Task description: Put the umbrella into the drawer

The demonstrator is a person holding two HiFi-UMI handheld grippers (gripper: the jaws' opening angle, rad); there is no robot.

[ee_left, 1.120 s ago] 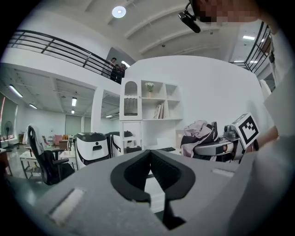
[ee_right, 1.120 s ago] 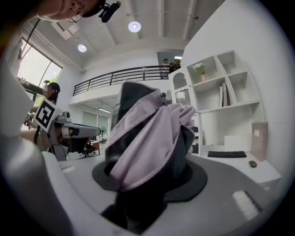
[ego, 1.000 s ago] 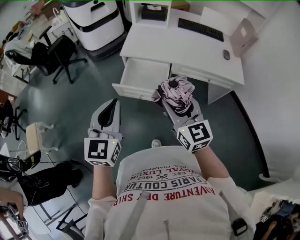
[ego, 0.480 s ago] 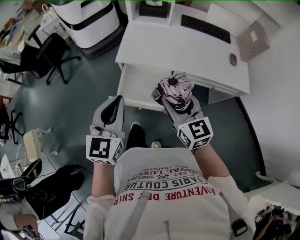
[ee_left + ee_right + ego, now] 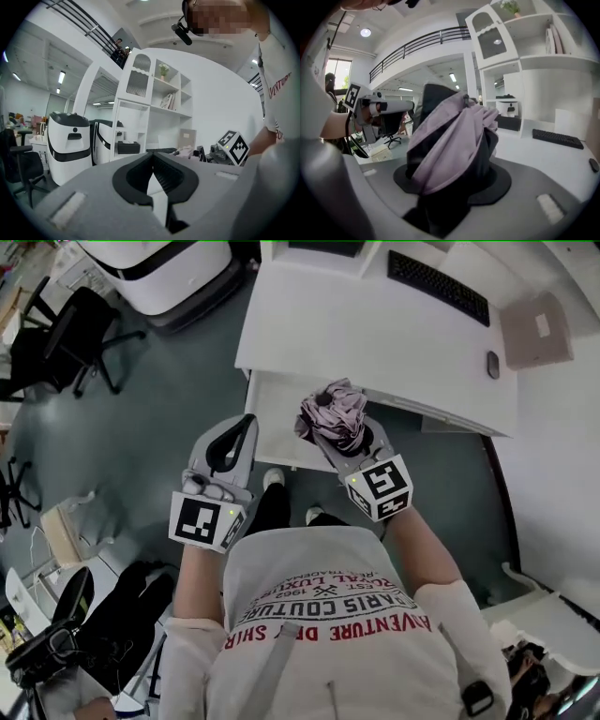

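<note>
the right hand-held gripper (image 5: 354,439) is clamped on the folded purple umbrella (image 5: 333,412), which sits above the open drawer (image 5: 277,401) of the white desk (image 5: 375,329). the left hand-held gripper (image 5: 246,424), jaws together and empty, hangs beside the drawer's front. a keyboard (image 5: 438,287) and mouse (image 5: 493,364) lie on the desk.

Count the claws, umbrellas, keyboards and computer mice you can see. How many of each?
claws: 2, the left claw and the right claw
umbrella: 1
keyboard: 1
mouse: 1
total: 5
</note>
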